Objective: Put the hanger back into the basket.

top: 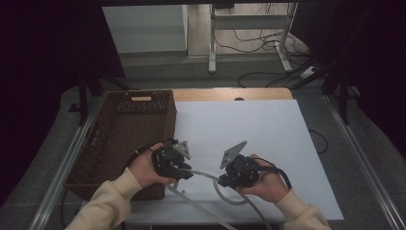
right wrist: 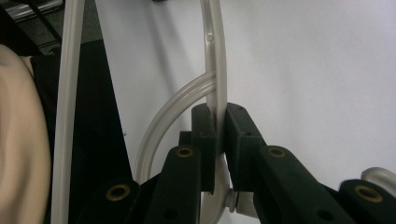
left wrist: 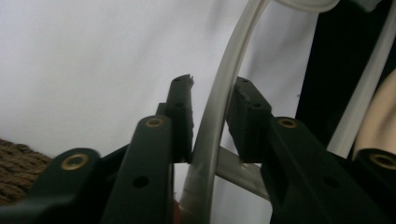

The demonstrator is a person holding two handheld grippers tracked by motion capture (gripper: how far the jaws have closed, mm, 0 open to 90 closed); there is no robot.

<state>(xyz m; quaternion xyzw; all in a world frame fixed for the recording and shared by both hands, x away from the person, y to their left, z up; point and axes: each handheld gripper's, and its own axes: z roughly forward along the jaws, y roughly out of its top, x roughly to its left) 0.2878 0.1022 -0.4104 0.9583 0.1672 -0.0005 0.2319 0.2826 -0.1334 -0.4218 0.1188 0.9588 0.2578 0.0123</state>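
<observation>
the person holds both grippers low over the near edge of the white table sheet (top: 258,129), and a clear flexible tube (top: 206,175) runs between them, with more of it looping toward the near edge and hanging off it. the right gripper (right wrist: 217,135) has its jaws pressed together on the tube, which looks flattened between the pads just below the point where another loop of the same tube crosses it. the left gripper (left wrist: 211,112) is different: its jaws stand apart and the tube (left wrist: 219,98) passes up through the gap, close to one pad but not squeezed, so i judge that this side does not really hold it. the main risk, i think, is that the tube slides out of the left gap if the hands move apart or turn, because only the right side has a firm hold. a second risk is that the left jaws close while the tube sits off centre, so it is pinched at the pad edge and springs out. the loose loops near the table edge can also catch on a jaw or a cable. the brown woven basket (top: 125,134) stands just beside the left hand (top: 143,167), and a wide swing of that hand can knock its wall.
</observation>
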